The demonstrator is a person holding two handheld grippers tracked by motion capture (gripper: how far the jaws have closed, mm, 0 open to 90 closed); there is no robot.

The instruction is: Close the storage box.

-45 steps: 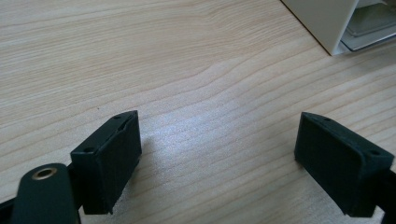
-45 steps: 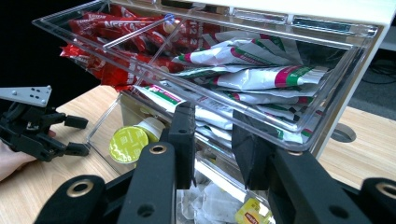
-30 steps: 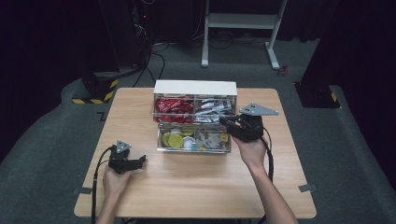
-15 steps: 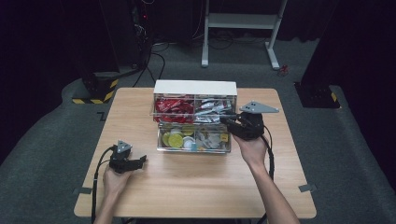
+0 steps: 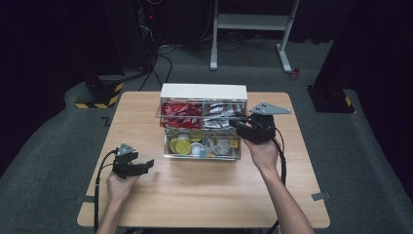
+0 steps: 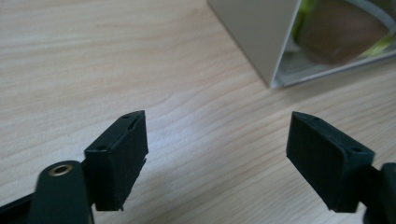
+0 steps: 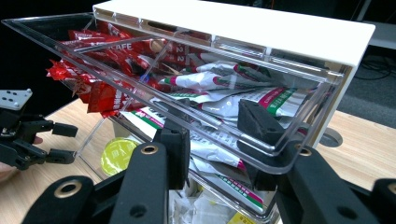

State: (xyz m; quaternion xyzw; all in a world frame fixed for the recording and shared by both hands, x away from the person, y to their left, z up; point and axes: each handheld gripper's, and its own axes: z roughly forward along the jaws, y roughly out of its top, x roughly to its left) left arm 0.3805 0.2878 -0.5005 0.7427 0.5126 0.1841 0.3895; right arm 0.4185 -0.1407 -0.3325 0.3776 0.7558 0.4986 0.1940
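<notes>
A white drawer box (image 5: 203,91) stands at the table's middle back, with two clear drawers pulled out. The upper drawer (image 5: 202,114) holds red and white-green sachets (image 7: 210,81). My right gripper (image 5: 237,123) (image 7: 217,135) is shut on its clear front wall near the right corner, one jaw outside and one inside. The lower drawer (image 5: 202,157) holds round capsules (image 5: 184,145) and small packets. At the front left, my left gripper (image 5: 148,165) (image 6: 217,140) lies low over bare wood, pointing at the lower drawer's corner (image 6: 261,37). It is open and its jaws have just been closing with nothing between them.
The wooden table (image 5: 204,195) has bare room in front of the box and on both sides. Cables trail from both grippers toward the front edge. Beyond the table are dark floor, a white stand (image 5: 253,22) and black-yellow striped bases (image 5: 100,92).
</notes>
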